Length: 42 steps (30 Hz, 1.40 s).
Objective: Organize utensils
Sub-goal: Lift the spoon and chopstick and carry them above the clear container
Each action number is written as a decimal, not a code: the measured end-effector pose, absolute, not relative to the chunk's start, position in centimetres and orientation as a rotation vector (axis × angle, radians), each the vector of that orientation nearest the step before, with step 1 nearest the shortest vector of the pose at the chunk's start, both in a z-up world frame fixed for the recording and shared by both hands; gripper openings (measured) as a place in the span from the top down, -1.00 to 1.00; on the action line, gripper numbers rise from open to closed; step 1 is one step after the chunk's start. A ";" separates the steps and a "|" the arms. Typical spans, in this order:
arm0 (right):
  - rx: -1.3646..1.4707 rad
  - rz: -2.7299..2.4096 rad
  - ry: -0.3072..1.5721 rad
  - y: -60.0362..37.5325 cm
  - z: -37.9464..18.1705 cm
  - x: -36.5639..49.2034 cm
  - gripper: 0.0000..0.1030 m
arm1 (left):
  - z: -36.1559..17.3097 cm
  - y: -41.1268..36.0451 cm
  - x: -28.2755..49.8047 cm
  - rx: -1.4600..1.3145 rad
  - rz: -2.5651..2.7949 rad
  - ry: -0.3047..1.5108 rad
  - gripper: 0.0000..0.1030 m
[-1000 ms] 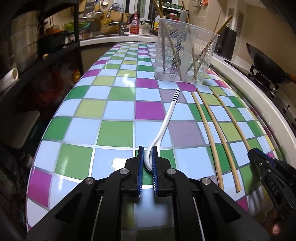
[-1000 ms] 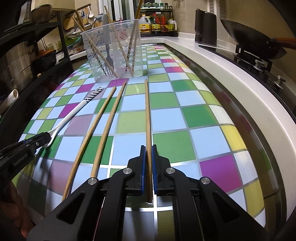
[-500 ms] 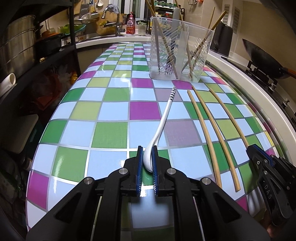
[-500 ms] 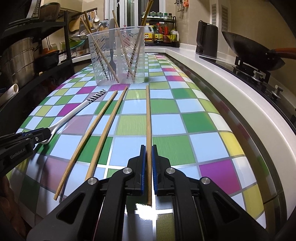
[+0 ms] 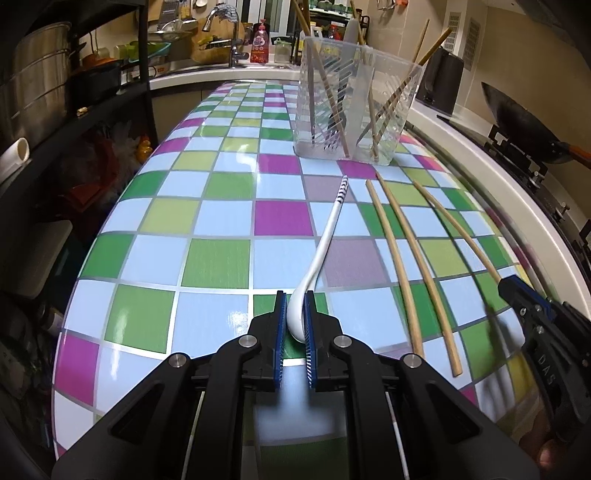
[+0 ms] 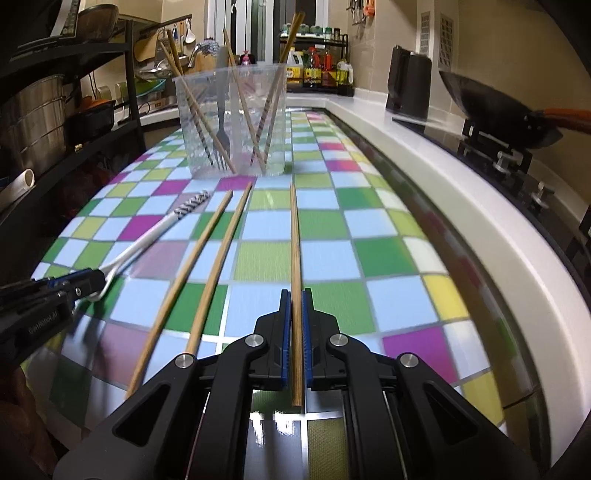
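Left gripper [image 5: 294, 314] clamps white spoon [image 5: 320, 254] at its bowl end, low over the checkered table [image 5: 218, 218]. Right gripper [image 6: 296, 306] pinches 1 chopstick [image 6: 294, 243]. 2 loose chopsticks [image 6: 207, 266] lie between. Beyond: clear container [image 6: 231, 122] with utensils.

wok [image 6: 491, 107]: on the stove, right of the desk [image 6: 384, 288]
kettle [image 6: 408, 88]: black, behind the wok
faucet [image 5: 229, 33]: far left of the wok
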State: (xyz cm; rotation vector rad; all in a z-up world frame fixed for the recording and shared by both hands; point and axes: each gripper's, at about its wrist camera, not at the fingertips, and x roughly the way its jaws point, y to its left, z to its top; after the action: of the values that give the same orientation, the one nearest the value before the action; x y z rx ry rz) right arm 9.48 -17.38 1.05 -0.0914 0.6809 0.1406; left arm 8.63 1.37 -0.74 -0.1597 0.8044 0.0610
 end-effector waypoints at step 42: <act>-0.089 0.252 0.350 -16.0 19.6 10.6 0.89 | 15.8 0.9 9.0 0.000 0.021 0.336 0.78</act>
State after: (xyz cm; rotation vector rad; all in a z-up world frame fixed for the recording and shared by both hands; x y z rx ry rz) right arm 10.56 -15.98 19.57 -0.0891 0.3496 0.2515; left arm 8.98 0.91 15.76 0.0002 0.3362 0.0214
